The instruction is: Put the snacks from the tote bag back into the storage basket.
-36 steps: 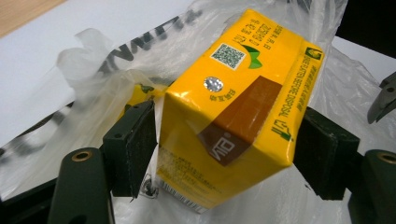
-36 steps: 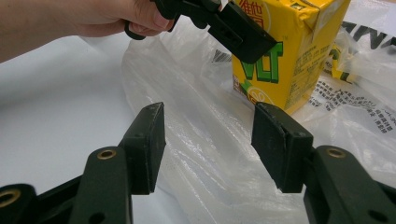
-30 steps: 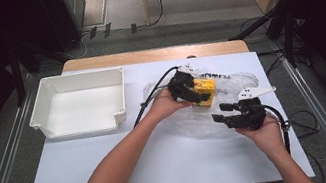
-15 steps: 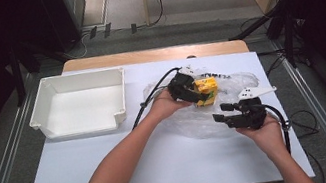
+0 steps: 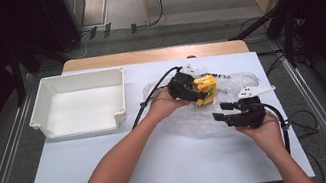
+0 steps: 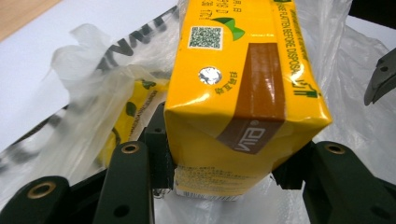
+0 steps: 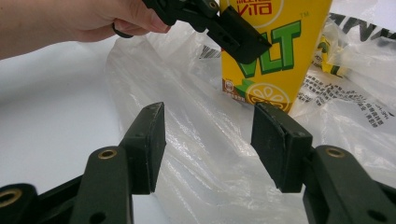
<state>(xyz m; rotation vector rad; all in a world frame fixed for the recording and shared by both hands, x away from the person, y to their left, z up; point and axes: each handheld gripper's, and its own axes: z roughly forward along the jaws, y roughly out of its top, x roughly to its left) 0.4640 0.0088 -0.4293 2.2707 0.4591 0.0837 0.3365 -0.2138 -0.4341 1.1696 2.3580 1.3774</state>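
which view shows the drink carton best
The left gripper view: the carton is close up, clamped between the left gripper fingers. The right gripper view shows its printed front; the high view shows a small yellow box.

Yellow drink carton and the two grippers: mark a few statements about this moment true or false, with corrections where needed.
1. The left gripper has its jaws on the yellow drink carton. True; they have just been closing on it.
2. The carton lies inside the white tray. False: it is over the clear plastic bag, apart from the tray.
3. The right gripper clamps the carton. False: its jaws stand open, with bag film between them.
4. The white tray holds nothing. True.
5. The bag lies to the right of the tray in the high view. True.
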